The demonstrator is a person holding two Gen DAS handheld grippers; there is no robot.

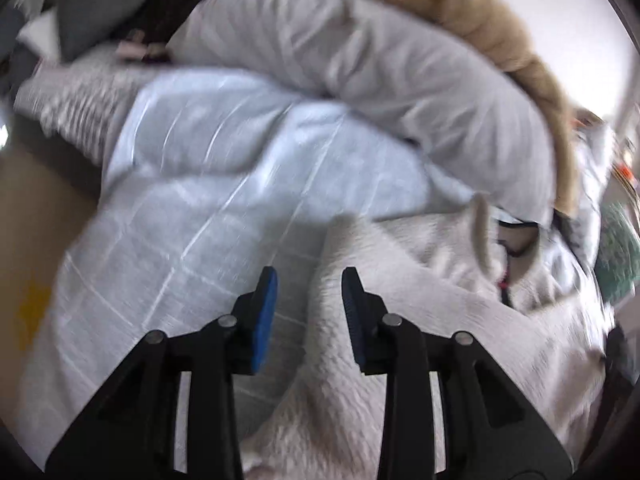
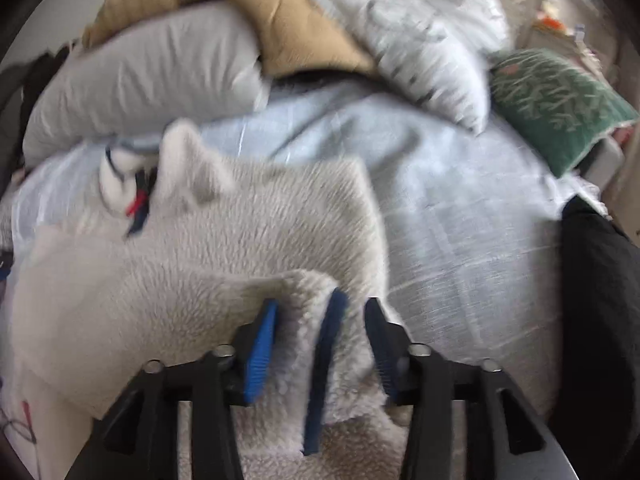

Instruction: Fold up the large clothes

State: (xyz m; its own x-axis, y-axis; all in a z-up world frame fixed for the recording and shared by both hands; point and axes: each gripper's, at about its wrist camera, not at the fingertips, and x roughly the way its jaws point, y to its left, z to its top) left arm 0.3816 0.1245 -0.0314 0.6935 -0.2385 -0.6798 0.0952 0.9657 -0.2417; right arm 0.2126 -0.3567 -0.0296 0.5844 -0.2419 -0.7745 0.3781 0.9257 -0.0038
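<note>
two grippers: both point forward over the bed
left gripper [image 1: 308, 280]: jaws apart, empty, above fleece edge
right gripper [image 2: 320, 308]: jaws apart around a fleece fold
fleece jacket [image 2: 240, 232]: one, on blue bedspread [image 2: 460, 200]
pillows: one grey pillow [image 2: 140, 76], one green pillow [image 2: 556, 104]

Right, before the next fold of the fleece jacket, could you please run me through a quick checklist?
1. Left gripper free to grab: ok, open, nothing between the fingers.
2. Right gripper has fabric: cannot tell; a fold of the fleece jacket with blue trim lies between open fingers, not clamped.
3. Jacket flat on the blue bedspread: not ok, its near edge is bunched.
4. Collar in sight for orientation: ok, at the far end.
5. Room on the right: ok, the green cushion lies apart from the jacket.
6. Picture sharpness: not ok, both views blurred.
</note>
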